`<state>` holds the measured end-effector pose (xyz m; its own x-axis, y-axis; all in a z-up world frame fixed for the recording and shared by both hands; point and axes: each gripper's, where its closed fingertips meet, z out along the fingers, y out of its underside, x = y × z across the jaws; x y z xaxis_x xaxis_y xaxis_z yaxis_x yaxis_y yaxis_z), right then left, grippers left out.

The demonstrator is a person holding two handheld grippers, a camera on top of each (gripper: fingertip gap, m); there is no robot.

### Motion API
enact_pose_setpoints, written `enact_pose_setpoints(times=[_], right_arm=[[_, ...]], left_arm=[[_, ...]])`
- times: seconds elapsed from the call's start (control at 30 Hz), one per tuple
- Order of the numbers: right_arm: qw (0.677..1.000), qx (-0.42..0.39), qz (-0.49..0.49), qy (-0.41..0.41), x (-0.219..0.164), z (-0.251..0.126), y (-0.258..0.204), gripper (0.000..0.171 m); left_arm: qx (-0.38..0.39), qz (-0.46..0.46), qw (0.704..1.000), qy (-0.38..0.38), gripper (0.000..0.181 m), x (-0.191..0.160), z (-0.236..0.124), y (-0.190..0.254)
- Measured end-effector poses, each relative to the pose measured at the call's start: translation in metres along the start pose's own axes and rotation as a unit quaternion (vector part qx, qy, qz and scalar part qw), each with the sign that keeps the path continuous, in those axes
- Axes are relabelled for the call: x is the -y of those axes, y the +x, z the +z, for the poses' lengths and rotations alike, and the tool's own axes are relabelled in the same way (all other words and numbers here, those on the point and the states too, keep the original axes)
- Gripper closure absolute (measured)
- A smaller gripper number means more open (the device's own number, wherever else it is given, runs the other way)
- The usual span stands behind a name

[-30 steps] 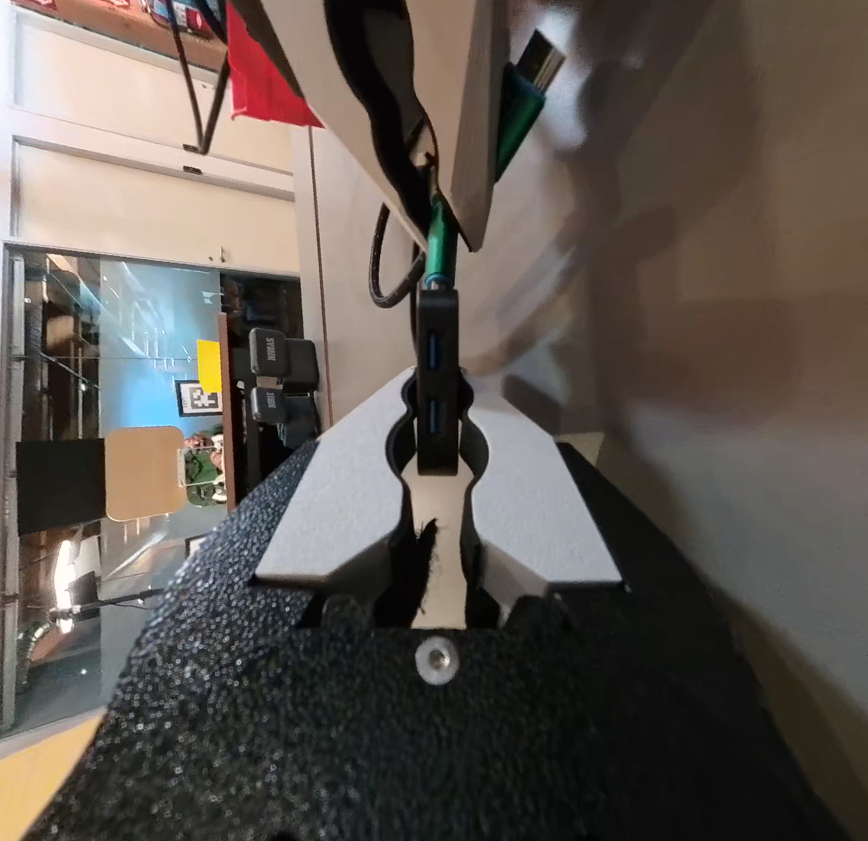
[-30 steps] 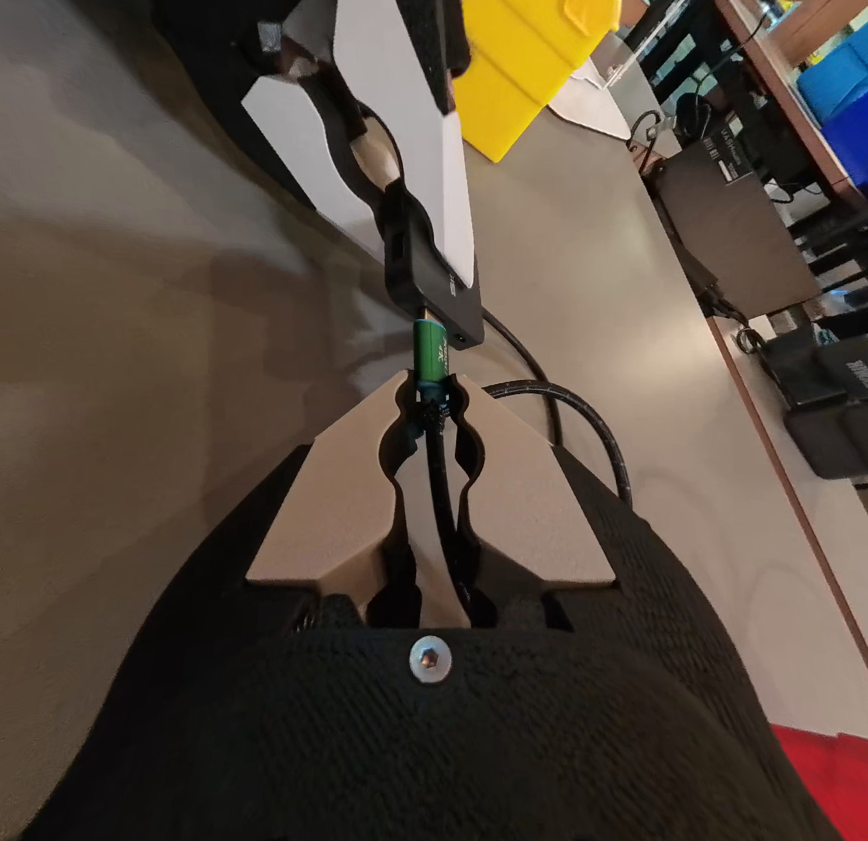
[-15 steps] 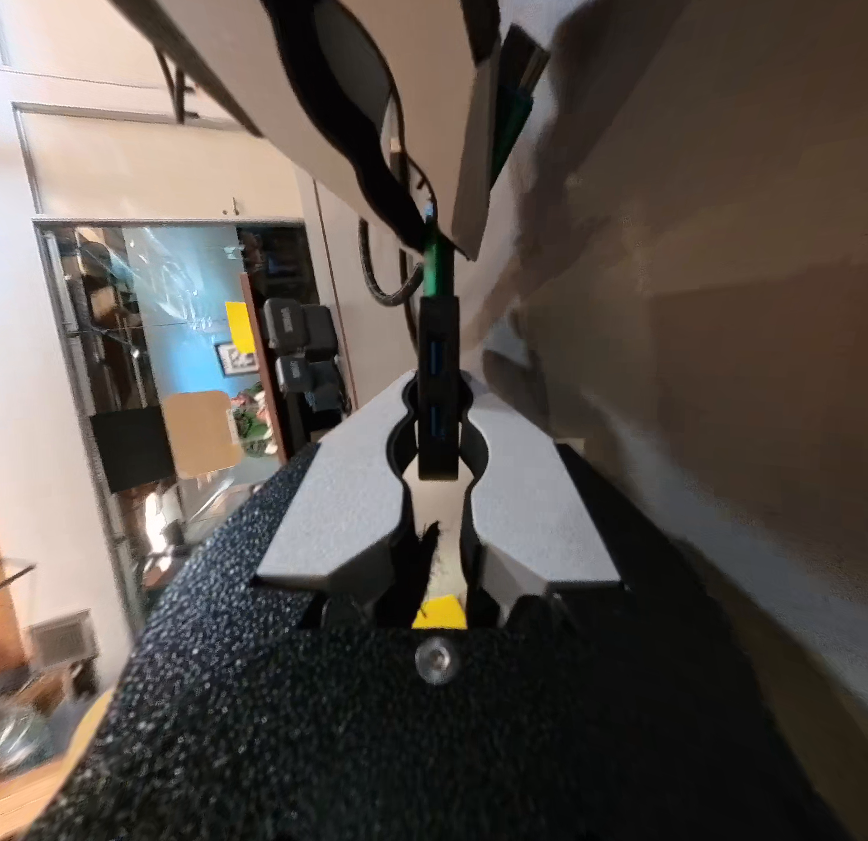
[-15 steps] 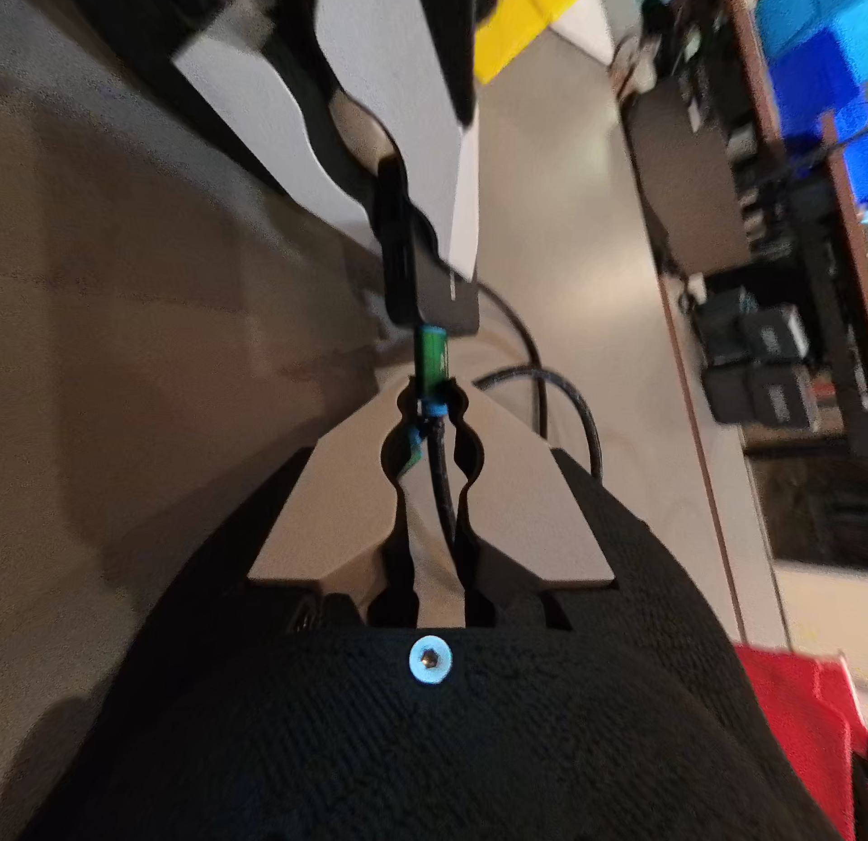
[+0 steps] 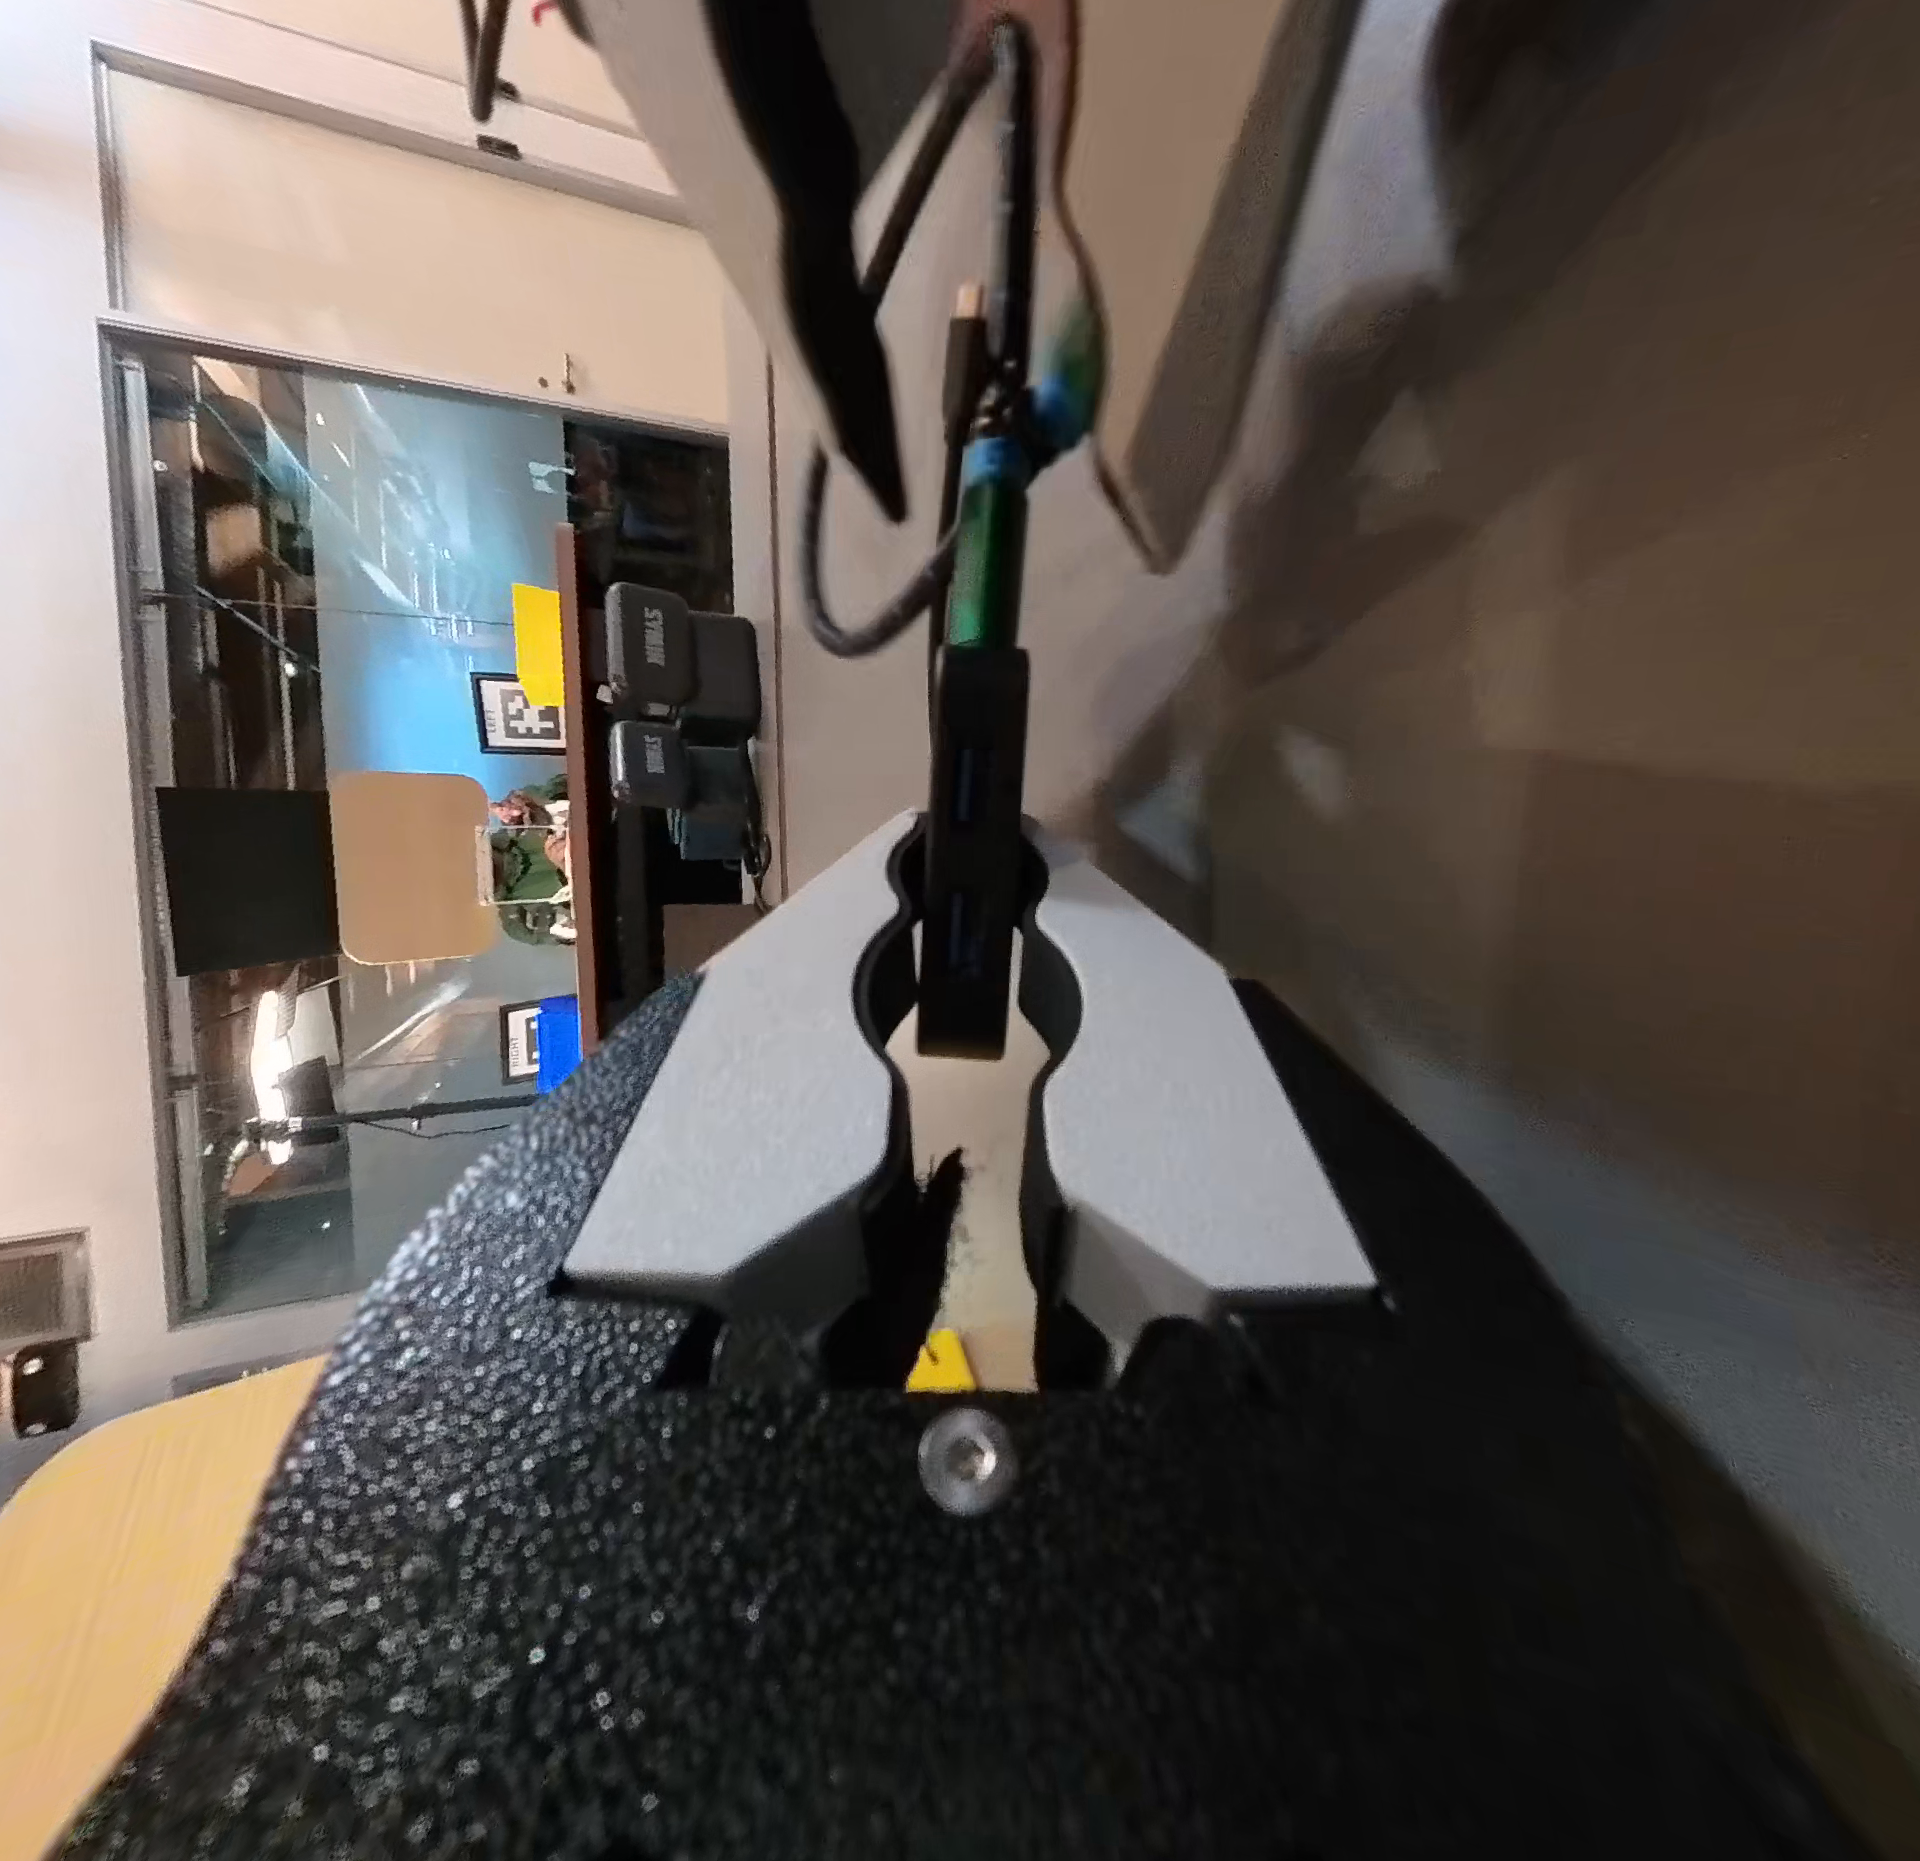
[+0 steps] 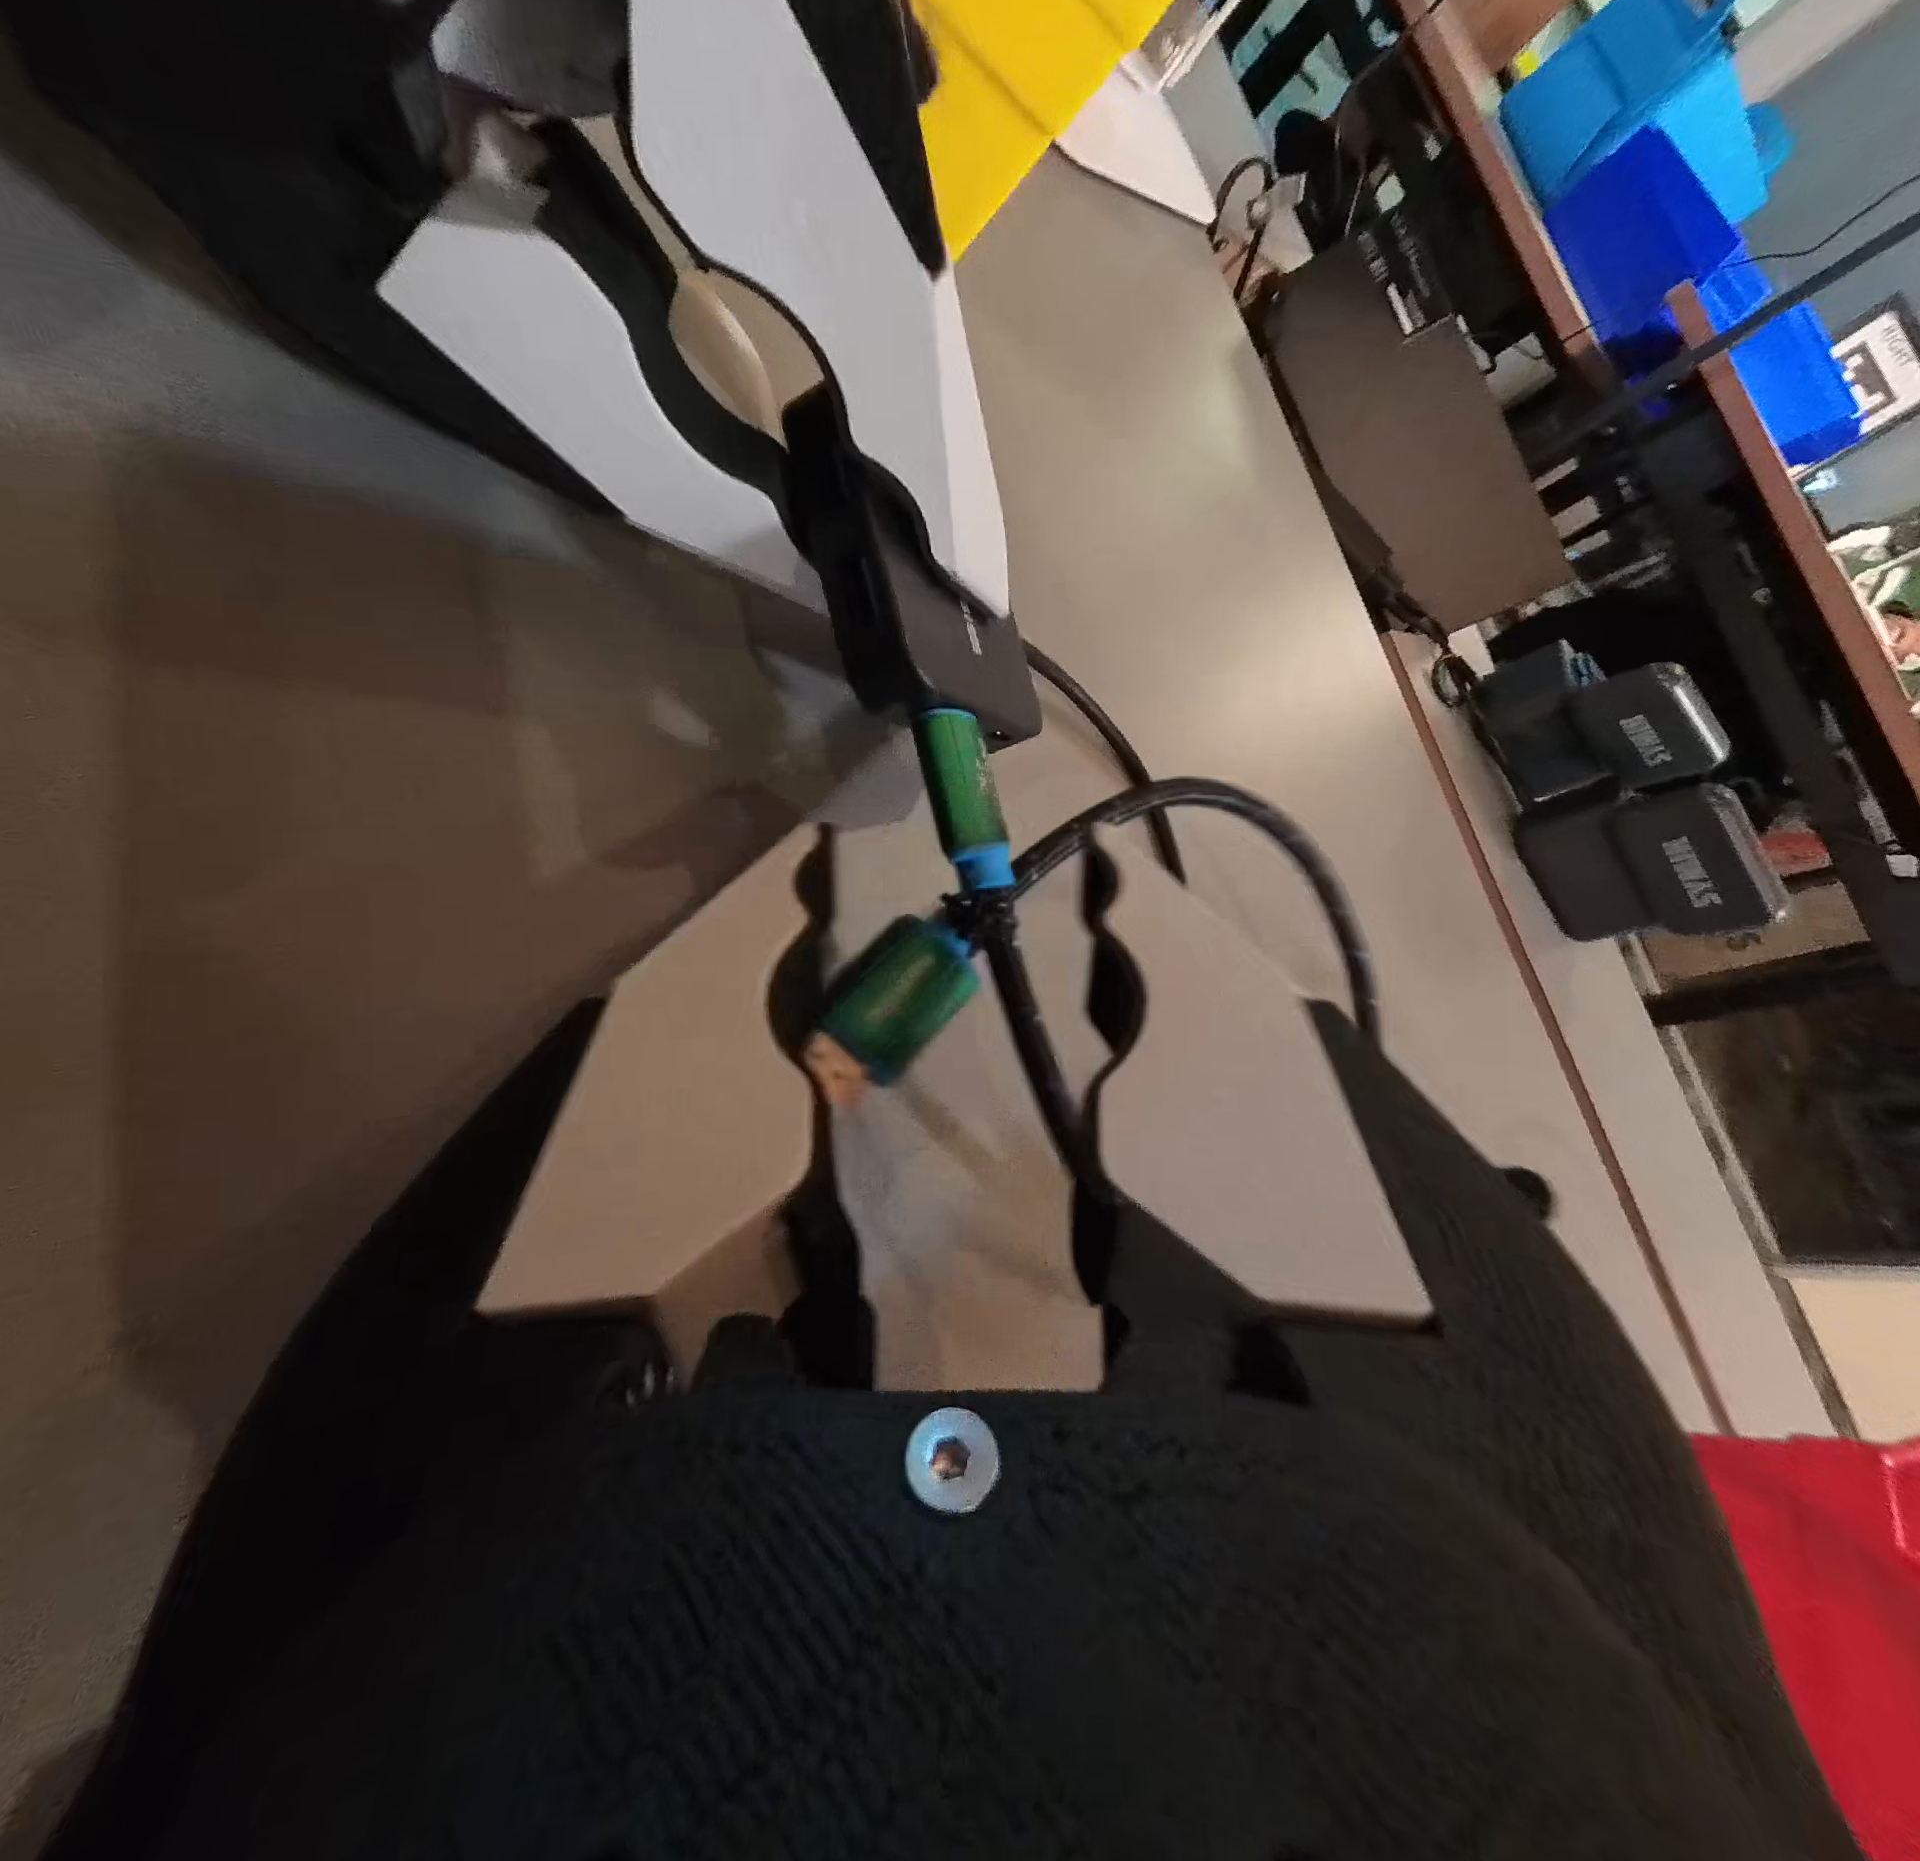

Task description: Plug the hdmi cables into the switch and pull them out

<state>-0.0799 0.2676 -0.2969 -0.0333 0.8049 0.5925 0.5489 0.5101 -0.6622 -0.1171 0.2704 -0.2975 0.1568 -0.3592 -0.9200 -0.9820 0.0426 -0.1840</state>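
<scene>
My left gripper [image 5: 971, 840] is shut on the black switch [image 5: 971, 803] and holds it above the grey table. A green HDMI plug [image 5: 982, 575] sits in the switch's far end. In the right wrist view the same plug [image 6: 961, 783] is in the switch [image 6: 925, 637], which is held between the left gripper's white fingers [image 6: 810, 253]. My right gripper [image 6: 956, 866] is open around the black cable [image 6: 1039, 1042] just behind the plug, not gripping it. A second green plug [image 6: 894, 1001] hangs loose between my right fingers, tied to the cable.
The grey table [image 6: 1195, 616] runs ahead. A yellow bin [image 6: 1018, 66] stands at its far end. A black box [image 6: 1423, 461], black battery packs [image 6: 1642, 803] and blue bins [image 6: 1662, 180] are to the right. A red cloth [image 6: 1829, 1562] is at lower right.
My right gripper has opened and let go of the cable behind the green plug. The plug stays in the switch. The second plug now hangs in view. The left gripper still holds the switch.
</scene>
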Motion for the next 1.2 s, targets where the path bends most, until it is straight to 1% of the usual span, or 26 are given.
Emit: enact_pose_setpoints(times=[0.03, 0.07, 0.1, 0.13, 0.2, 0.23, 0.3, 0.33, 0.37, 0.4, 0.43, 0.47, 0.5, 0.53, 0.57, 0.63, 0.67, 0.73, 0.8, 0.87, 1.0, 1.1, 1.2], right_arm=[[1.000, -0.003, -0.005, 0.003, 0.001, 0.000, 0.000, 0.113], [1.000, -0.003, -0.022, 0.003, 0.002, 0.001, -0.003, 0.109], [0.999, -0.010, -0.052, 0.000, 0.003, 0.002, -0.005, 0.110], [0.995, -0.025, -0.095, -0.003, 0.005, 0.002, -0.007, 0.113], [0.982, -0.061, -0.179, 0.002, 0.012, 0.000, -0.009, 0.129], [0.975, -0.074, -0.209, 0.006, 0.016, -0.001, -0.010, 0.132], [0.967, -0.094, -0.235, 0.015, 0.021, -0.004, -0.011, 0.138], [0.965, -0.104, -0.238, 0.020, 0.023, -0.005, -0.008, 0.151], [0.965, -0.110, -0.237, 0.024, 0.024, -0.007, -0.006, 0.158], [0.966, -0.114, -0.229, 0.026, 0.023, -0.008, -0.003, 0.158], [0.969, -0.118, -0.217, 0.022, 0.021, -0.008, 0.001, 0.158], [0.971, -0.126, -0.204, 0.018, 0.018, -0.008, 0.007, 0.158], [0.971, -0.140, -0.195, 0.015, 0.015, -0.009, 0.014, 0.159], [0.969, -0.157, -0.189, 0.013, 0.013, -0.011, 0.021, 0.159], [0.967, -0.174, -0.184, 0.013, 0.011, -0.013, 0.028, 0.159], [0.963, -0.207, -0.171, 0.024, 0.013, -0.020, 0.040, 0.159], [0.960, -0.223, -0.165, 0.037, 0.017, -0.025, 0.045, 0.159], [0.949, -0.260, -0.164, 0.069, 0.030, -0.039, 0.053, 0.159], [0.930, -0.307, -0.176, 0.095, 0.047, -0.060, 0.064, 0.159], [0.913, -0.351, -0.164, 0.126, 0.068, -0.090, 0.077, 0.159], [0.898, -0.384, -0.141, 0.164, 0.100, -0.143, 0.099, 0.159], [0.888, -0.416, -0.127, 0.151, 0.101, -0.178, 0.124, 0.159], [0.880, -0.440, -0.072, 0.164, 0.087, -0.212, 0.150, 0.159]], left_arm=[[0.005, -0.003, 1.000, 0.007, 0.171, 0.001, 0.000, -0.002], [0.004, -0.016, 1.000, 0.015, 0.171, 0.003, -0.001, -0.003], [0.001, -0.027, 0.999, 0.025, 0.170, 0.006, -0.003, -0.003], [0.003, -0.030, 0.999, 0.039, 0.171, 0.010, -0.005, -0.004], [0.001, -0.016, 0.998, 0.066, 0.171, 0.019, -0.008, -0.001], [0.000, -0.007, 0.997, 0.079, 0.170, 0.024, -0.010, 0.002], [0.010, 0.004, 0.996, 0.085, 0.170, 0.026, -0.010, 0.003], [0.011, -0.004, 0.996, 0.089, 0.169, 0.026, -0.009, 0.002], [0.017, -0.022, 0.995, 0.098, 0.167, 0.027, -0.010, -0.002], [0.024, -0.045, 0.992, 0.113, 0.163, 0.029, -0.012, -0.007], [0.037, -0.077, 0.988, 0.131, 0.152, 0.031, -0.015, -0.015], [0.057, -0.124, 0.979, 0.153, 0.131, 0.033, -0.019, -0.027], [0.067, -0.182, 0.964, 0.179, 0.112, 0.034, -0.024, -0.039], [0.069, -0.242, 0.945, 0.208, 0.097, 0.034, -0.030, -0.050], [0.070, -0.297, 0.923, 0.234, 0.086, 0.033, -0.036, -0.062], [0.078, -0.374, 0.884, 0.270, 0.077, 0.023, -0.045, -0.078], [0.088, -0.393, 0.872, 0.277, 0.075, 0.016, -0.047, -0.084], [0.095, -0.408, 0.866, 0.273, 0.076, 0.006, -0.046, -0.087], [0.078, -0.418, 0.867, 0.260, 0.076, 0.002, -0.038, -0.081], [0.059, -0.423, 0.870, 0.247, 0.076, 0.001, -0.031, -0.075], [0.048, -0.408, 0.878, 0.247, 0.081, 0.005, -0.030, -0.070], [0.046, -0.388, 0.889, 0.240, 0.084, 0.008, -0.028, -0.065], [0.044, -0.369, 0.897, 0.238, 0.086, 0.011, -0.027, -0.062]])
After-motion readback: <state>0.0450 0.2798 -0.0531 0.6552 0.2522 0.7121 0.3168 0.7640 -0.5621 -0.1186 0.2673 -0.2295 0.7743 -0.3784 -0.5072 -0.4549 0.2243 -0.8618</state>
